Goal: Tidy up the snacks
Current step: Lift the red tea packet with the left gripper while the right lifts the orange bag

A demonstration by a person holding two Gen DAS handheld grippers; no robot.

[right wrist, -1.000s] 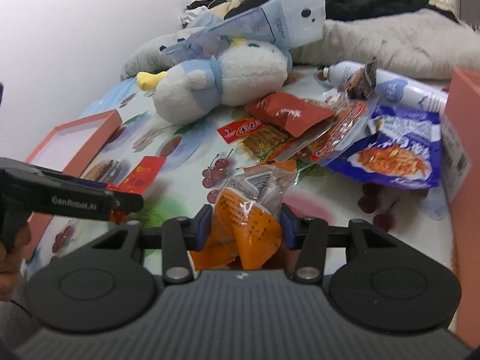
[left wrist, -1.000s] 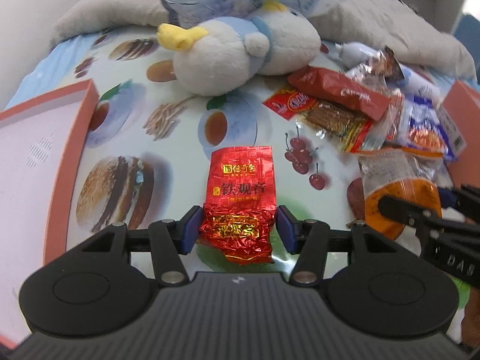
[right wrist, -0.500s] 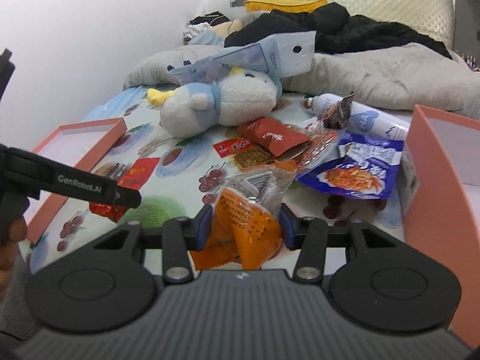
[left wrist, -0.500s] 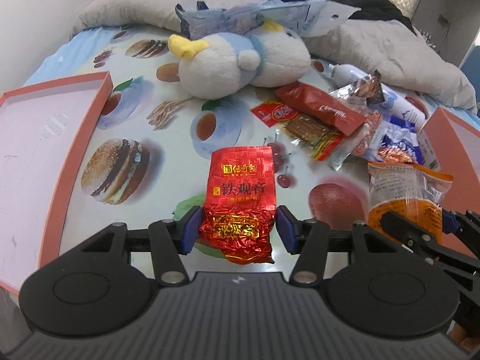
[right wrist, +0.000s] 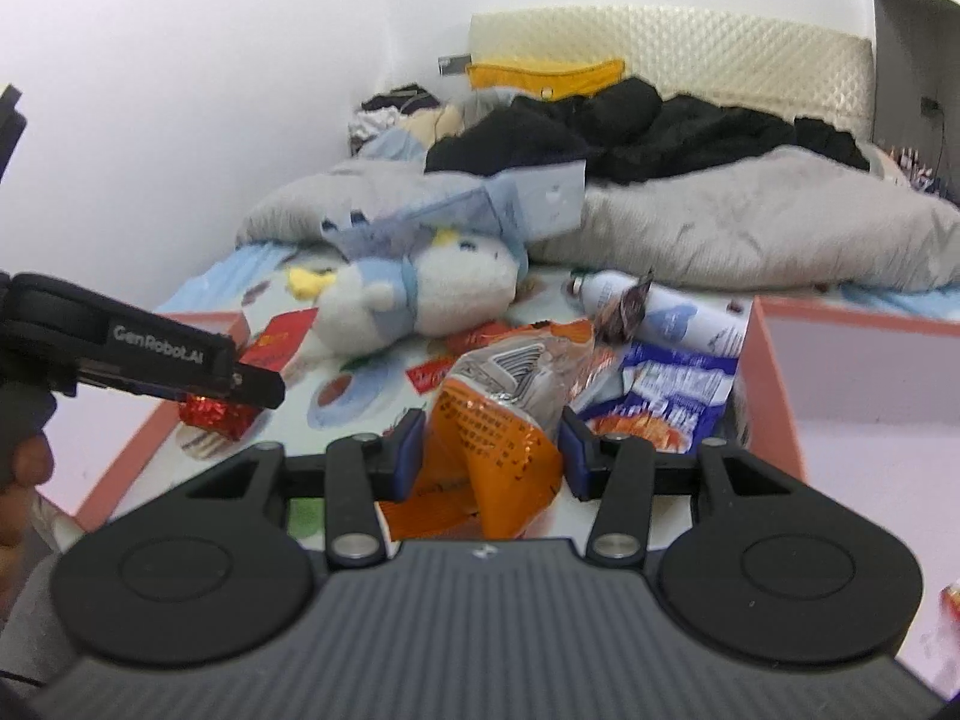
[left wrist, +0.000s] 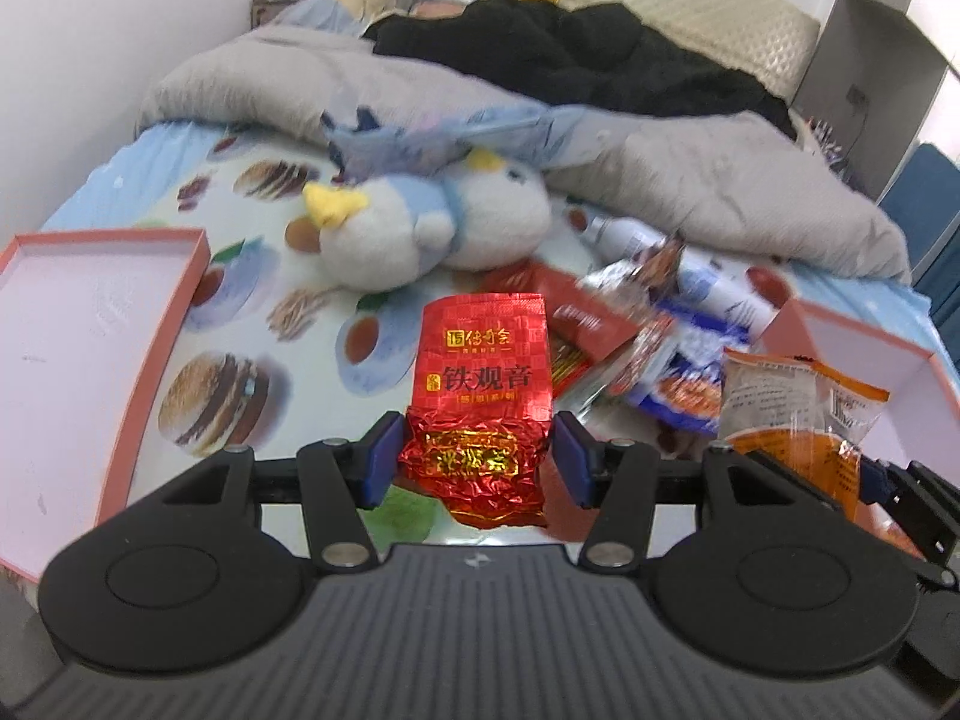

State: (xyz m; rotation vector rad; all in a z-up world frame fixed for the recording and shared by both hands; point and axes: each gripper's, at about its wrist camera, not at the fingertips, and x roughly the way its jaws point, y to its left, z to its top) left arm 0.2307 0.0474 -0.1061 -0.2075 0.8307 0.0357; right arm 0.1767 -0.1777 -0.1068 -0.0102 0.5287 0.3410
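Note:
My left gripper [left wrist: 477, 459] is shut on a red foil tea packet [left wrist: 483, 372] and holds it above the printed bed cover. The packet also shows in the right wrist view [right wrist: 273, 339]. My right gripper [right wrist: 489, 459] is shut on an orange snack bag [right wrist: 495, 420], lifted off the cover; the bag also shows in the left wrist view [left wrist: 792, 414]. A pile of snacks lies behind: a dark red packet [left wrist: 585, 315], a blue noodle bag [right wrist: 672, 396] and a white bottle [right wrist: 678, 312].
A shallow pink box [left wrist: 78, 324] lies at the left and a second pink box [right wrist: 864, 396] at the right. A plush bird [left wrist: 432, 228] lies behind the snacks. A grey blanket [right wrist: 750, 228] and black clothes [left wrist: 570, 54] are heaped at the back.
Both grippers have risen and pulled back with their packets still held. The bed now looks lower and farther, and both pink boxes show more fully.

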